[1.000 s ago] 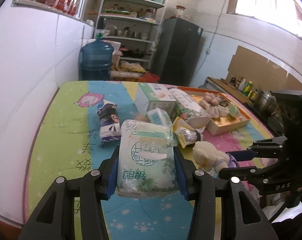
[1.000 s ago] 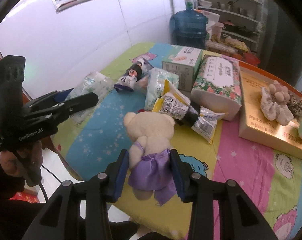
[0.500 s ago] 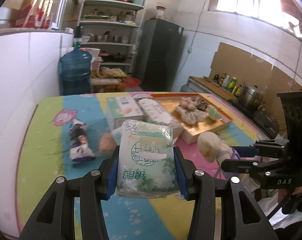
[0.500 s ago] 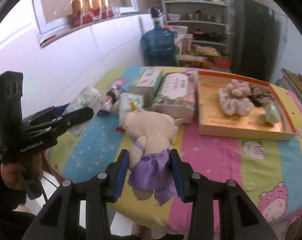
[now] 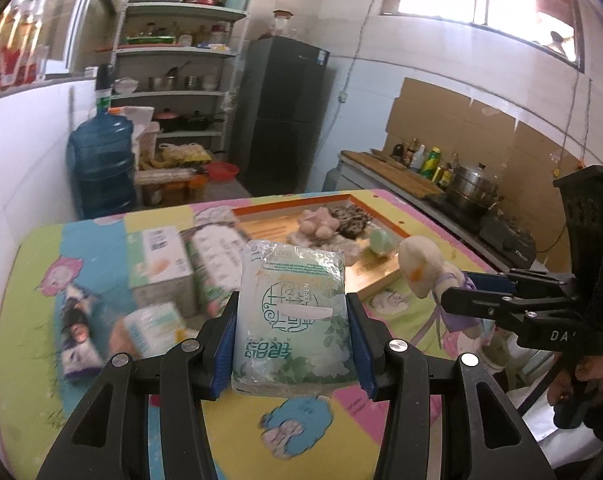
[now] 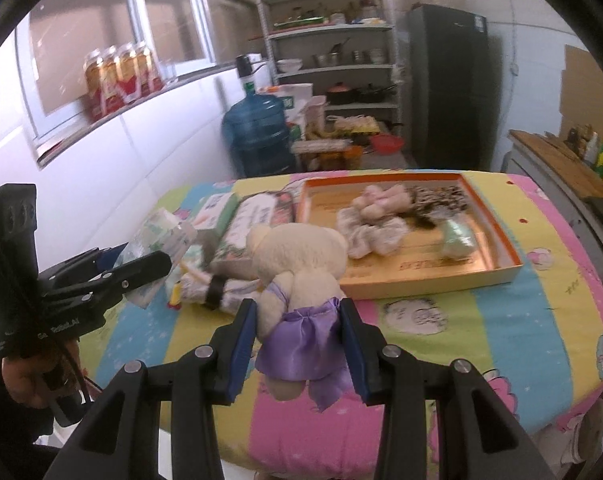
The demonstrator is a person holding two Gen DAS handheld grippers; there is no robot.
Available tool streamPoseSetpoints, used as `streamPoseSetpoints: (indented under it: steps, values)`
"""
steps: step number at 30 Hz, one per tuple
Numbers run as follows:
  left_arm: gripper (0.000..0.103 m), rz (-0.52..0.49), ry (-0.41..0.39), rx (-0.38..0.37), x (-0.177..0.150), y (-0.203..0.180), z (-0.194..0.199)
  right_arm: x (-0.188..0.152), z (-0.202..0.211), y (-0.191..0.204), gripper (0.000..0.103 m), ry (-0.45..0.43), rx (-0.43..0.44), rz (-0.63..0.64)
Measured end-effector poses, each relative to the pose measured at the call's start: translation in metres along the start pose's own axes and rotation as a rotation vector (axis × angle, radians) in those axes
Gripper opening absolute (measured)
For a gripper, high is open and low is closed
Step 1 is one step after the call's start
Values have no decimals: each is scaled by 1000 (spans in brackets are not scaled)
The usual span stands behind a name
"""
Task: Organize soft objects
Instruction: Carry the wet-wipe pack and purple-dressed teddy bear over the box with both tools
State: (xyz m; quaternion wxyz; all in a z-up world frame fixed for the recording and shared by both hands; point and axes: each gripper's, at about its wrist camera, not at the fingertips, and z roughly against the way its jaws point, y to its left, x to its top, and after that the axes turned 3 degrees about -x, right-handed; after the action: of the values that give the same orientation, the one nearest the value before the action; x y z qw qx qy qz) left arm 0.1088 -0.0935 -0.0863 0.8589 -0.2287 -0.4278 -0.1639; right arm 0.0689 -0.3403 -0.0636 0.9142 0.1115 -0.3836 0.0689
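My left gripper (image 5: pixel 291 340) is shut on a green-and-white pack of wet wipes (image 5: pixel 291 316), held above the near part of the colourful table (image 5: pixel 229 436). My right gripper (image 6: pixel 299 334) is shut on a cream teddy bear in a purple skirt (image 6: pixel 297 276), held above the table's front edge. The bear also shows in the left wrist view (image 5: pixel 421 268), and the wipes pack in the right wrist view (image 6: pixel 157 240). An orange open box (image 6: pixel 505 240) beyond the bear holds several soft items.
On the table's left lie a tissue box (image 5: pixel 159 264), a floral tissue pack (image 6: pixel 257 228), a small wipes pack (image 5: pixel 151 328) and snack packets (image 5: pixel 75 336). A water jug (image 6: pixel 257 136), shelves and a fridge (image 6: pixel 447 80) stand behind. A counter with a pot (image 5: pixel 471 192) is at right.
Both grippers have risen and swung right toward the orange box, each keeping its hold. The table items look farther away and lower in both views.
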Motion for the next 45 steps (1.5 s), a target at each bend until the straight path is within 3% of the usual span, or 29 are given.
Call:
streamPoseSetpoints:
  steps: [11,23,45]
  values:
    - [50,-21,4,-31,35,-34,-48,19,-4,-51,42,-31,-34,-40]
    - [50,-1,23,-11,60,-49,-103,42,-31,-94,42,-25,-12,-54]
    - [50,111,105,157,55,-42,-180,76,-117,-136,42,70,132,53]
